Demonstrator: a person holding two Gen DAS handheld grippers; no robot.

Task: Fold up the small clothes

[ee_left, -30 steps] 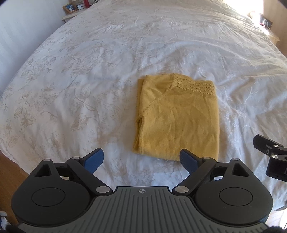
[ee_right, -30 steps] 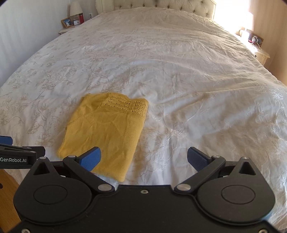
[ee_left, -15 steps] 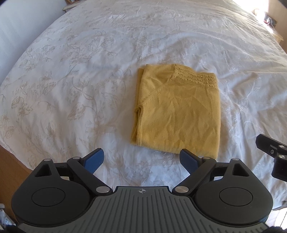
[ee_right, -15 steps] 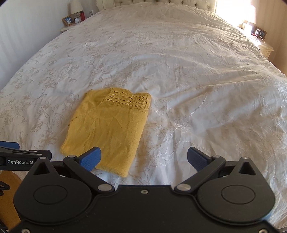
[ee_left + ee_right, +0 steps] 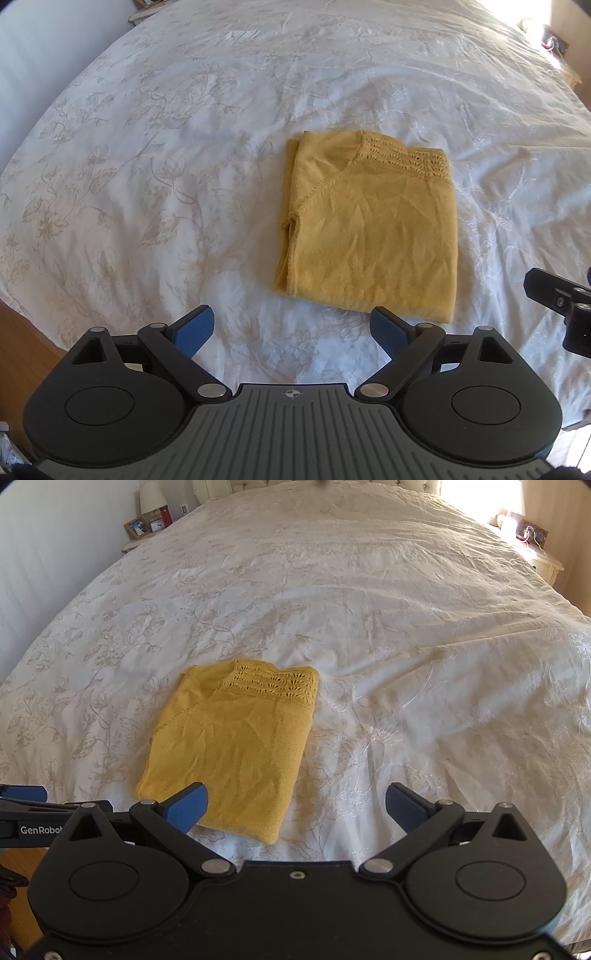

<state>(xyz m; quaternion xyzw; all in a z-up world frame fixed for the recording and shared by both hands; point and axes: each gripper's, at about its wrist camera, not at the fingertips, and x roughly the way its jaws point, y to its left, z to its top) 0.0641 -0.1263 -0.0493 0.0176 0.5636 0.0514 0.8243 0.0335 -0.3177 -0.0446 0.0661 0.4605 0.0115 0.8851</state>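
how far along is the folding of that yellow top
Done, it seems: the top lies as a neat rectangle on the bed, sleeves tucked in. In hand: nothing; the left claw and right claw are both open, off the cloth. Left: at most one more fold.

The only readable lettering is "GenRobo", white on a black bar of the left gripper (image 5: pixel 22 814), cut off by the right gripper's body, left of the right gripper's wide-apart jaws. Nothing else is legible.

Folded garment (image 5: pixel 369 236) lies on the bed (image 5: pixel 147 166), before both grippers.
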